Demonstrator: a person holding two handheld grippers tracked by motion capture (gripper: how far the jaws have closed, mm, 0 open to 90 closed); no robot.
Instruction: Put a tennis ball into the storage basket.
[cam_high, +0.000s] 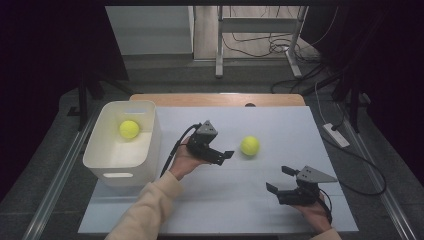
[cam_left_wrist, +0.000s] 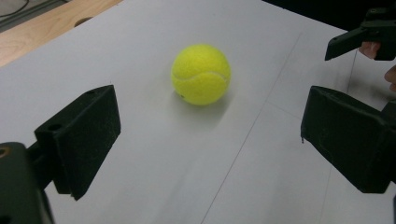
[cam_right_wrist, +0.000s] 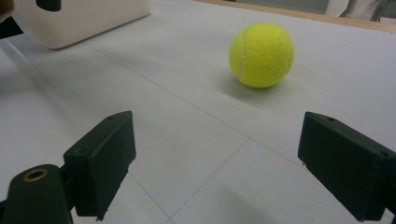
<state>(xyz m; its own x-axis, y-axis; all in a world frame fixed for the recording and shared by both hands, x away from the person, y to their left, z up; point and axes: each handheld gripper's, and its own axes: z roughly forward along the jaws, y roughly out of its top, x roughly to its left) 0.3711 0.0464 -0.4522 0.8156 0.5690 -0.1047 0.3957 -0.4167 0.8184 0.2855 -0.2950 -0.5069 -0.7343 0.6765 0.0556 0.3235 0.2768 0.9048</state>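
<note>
A person's left gripper (cam_high: 221, 154) is pointing its wide, empty jaws at a tennis ball (cam_high: 249, 145) near the desk's middle, seemingly lining up a grasp. The right gripper (cam_high: 279, 180), equally wide and empty, is waiting near the front edge. Another ball (cam_high: 129, 129) is lying in the white bin (cam_high: 150, 150) at the left edge.

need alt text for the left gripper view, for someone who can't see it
A yellow tennis ball rests on a white table surface, ahead of the left tool, whose two black jaws stand wide open on either side of the frame with nothing between them. The other tool pokes in at the top right corner.
</note>
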